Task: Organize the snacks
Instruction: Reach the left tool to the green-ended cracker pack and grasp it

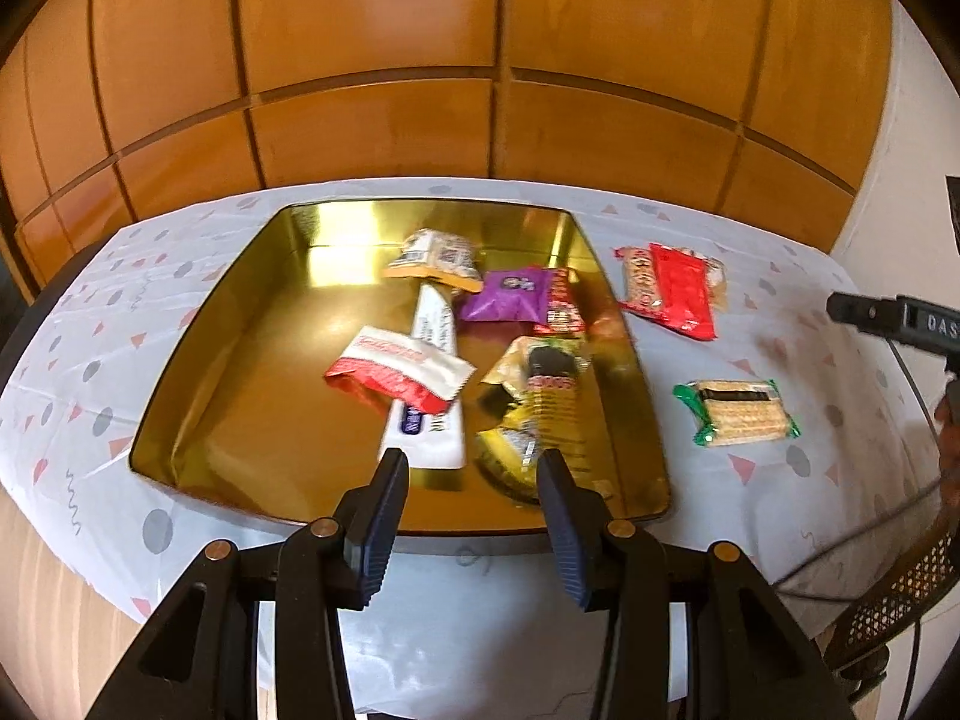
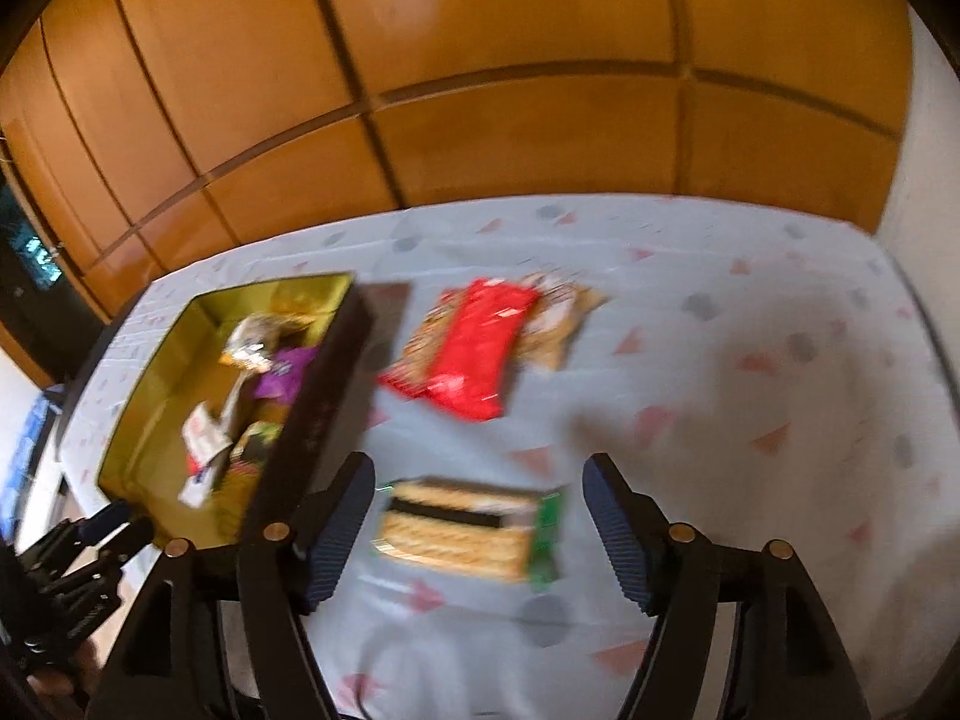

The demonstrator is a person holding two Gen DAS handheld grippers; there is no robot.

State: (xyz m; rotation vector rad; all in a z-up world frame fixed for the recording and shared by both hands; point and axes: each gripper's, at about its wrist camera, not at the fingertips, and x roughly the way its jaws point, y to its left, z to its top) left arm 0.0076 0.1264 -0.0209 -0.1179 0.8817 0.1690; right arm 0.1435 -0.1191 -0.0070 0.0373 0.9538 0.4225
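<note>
Gold tin (image 1: 198, 360): on the dotted cloth (image 1: 90, 312), left part of the table; near edge partly hidden behind the left gripper's fingers.
Snacks in the tin: red and white packet (image 1: 399, 375) on top of a long white packet (image 1: 429, 384); most of the long one's print hidden or too blurry to read. Tan packet (image 1: 435, 261) at the back, purple packet (image 1: 507, 297) beside it, yellow and black packet (image 1: 540, 396) near the front. Words on all of these too small to read.
Left gripper (image 1: 474, 474): held over the tin's near edge, jaws apart, nothing between them.
Red packet (image 1: 681, 288): on the cloth just right of the tin, lying across a biscuit pack (image 1: 637, 282); label hidden.
Green-edged cracker pack (image 2: 465, 531): on the cloth, right of the tin, well apart from the red packet; blurry in the right wrist view, no name readable.
Right gripper (image 2: 477, 507): over the cracker pack, jaws wide, one on each side, not touching it. Cut off at the right edge of the left wrist view, with only the letters "DAS" showing.
Wooden wall panels (image 1: 480, 60): behind the table.
</note>
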